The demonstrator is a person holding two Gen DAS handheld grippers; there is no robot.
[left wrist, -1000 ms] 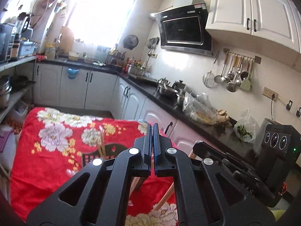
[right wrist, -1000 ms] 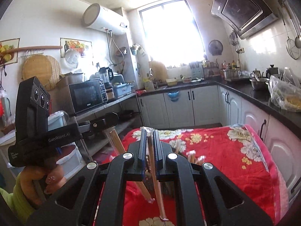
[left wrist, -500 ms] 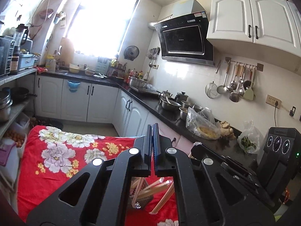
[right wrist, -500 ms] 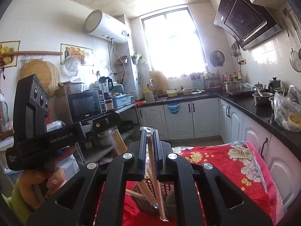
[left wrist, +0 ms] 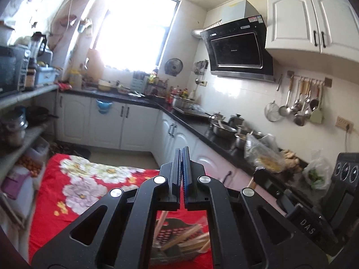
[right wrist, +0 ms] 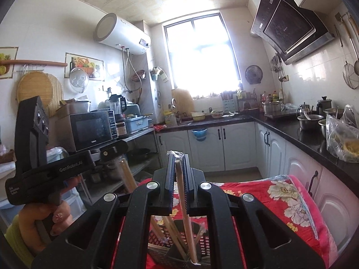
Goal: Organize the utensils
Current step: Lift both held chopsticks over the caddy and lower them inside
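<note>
In a cluttered home kitchen, a person lifts plastic-wrapped chopsticks over a black perforated basket [right wrist: 199, 244] standing on a table [right wrist: 298, 204] draped in a red floral cloth. The right gripper [right wrist: 178, 157] is clamped on one wrapped pair of chopsticks [right wrist: 186, 213], whose lower end hangs down into the basket among other loose pairs. The left gripper [left wrist: 181, 151] is closed; in its own view nothing shows between its jaws, though the right-hand camera shows a wrapped pair [right wrist: 128, 174] hanging beneath its tip, so whether it holds anything cannot be told. The step in hand appears to be drawing the pairs out for sorting: a straight upward lift with a firm grip would likely keep the slick wrapper from slipping or snagging its neighbours.
</note>
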